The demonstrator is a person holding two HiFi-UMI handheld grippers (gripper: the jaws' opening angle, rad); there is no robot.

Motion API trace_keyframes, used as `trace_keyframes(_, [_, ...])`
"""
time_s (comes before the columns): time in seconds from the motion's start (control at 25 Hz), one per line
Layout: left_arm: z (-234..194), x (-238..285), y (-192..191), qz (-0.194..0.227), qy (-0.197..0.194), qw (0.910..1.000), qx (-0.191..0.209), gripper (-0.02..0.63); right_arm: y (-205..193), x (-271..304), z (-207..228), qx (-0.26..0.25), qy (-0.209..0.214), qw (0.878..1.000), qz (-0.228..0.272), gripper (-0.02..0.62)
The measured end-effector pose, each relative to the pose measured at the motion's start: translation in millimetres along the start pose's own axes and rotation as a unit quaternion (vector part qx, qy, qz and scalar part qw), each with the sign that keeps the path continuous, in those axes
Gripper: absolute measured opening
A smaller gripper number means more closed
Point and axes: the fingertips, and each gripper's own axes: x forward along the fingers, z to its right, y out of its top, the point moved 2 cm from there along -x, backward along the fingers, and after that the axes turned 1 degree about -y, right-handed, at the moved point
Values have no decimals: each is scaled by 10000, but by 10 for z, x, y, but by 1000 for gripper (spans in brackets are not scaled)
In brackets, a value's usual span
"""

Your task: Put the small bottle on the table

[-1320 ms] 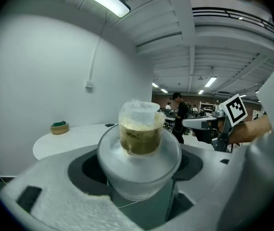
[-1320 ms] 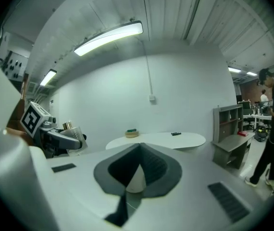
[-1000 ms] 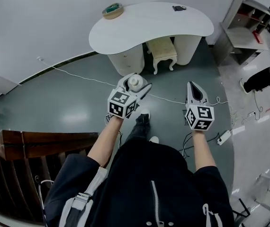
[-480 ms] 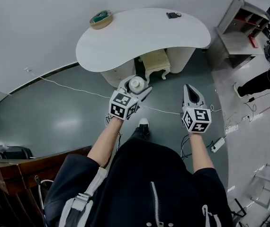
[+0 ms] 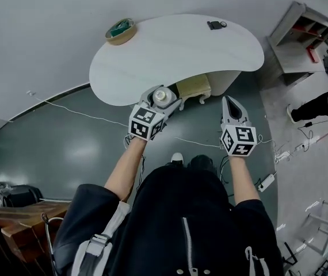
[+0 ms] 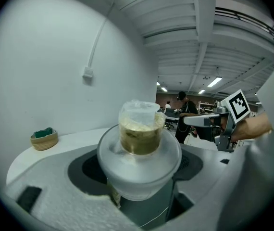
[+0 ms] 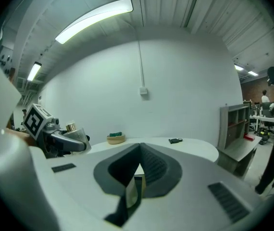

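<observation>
My left claw [image 5: 165,99] grips the small bottle [image 6: 140,129] upright, ready for the tabletop [image 5: 175,45]; the right claw [image 5: 227,100] is closed and empty.

1 table [image 5: 198,50], 1 small bottle [image 6: 139,129], 1 bowl [image 5: 121,30], 1 stool [image 5: 194,88], 1 left gripper [image 5: 164,98], 1 right gripper [image 5: 229,101].

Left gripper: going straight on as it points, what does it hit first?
Probably the white table: the left gripper, holding the bottle, aims at its near edge with nothing between. Height is hard to judge.
</observation>
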Motion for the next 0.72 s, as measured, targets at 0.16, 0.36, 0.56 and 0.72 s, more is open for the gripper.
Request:
trace_keyframes(0.16, [-233, 173, 23, -23, 37, 10000, -73, 345, 16, 326, 45, -28, 63, 9999, -90, 2])
trace_keyframes(0.36, [-488, 380, -20, -111, 116, 9998, -144, 345, 43, 742, 77, -49, 228, 9997, -122, 2])
trace_keyframes(0.56, [-802, 694, 19, -157, 311, 9991, -234, 345, 90, 1282, 211, -63, 489, 9987, -150, 2])
trace_keyframes(0.72, [-1141, 1020, 147, -166, 559, 9979, -281, 345, 187, 1834, 356, -117, 784, 9967, -185, 2])
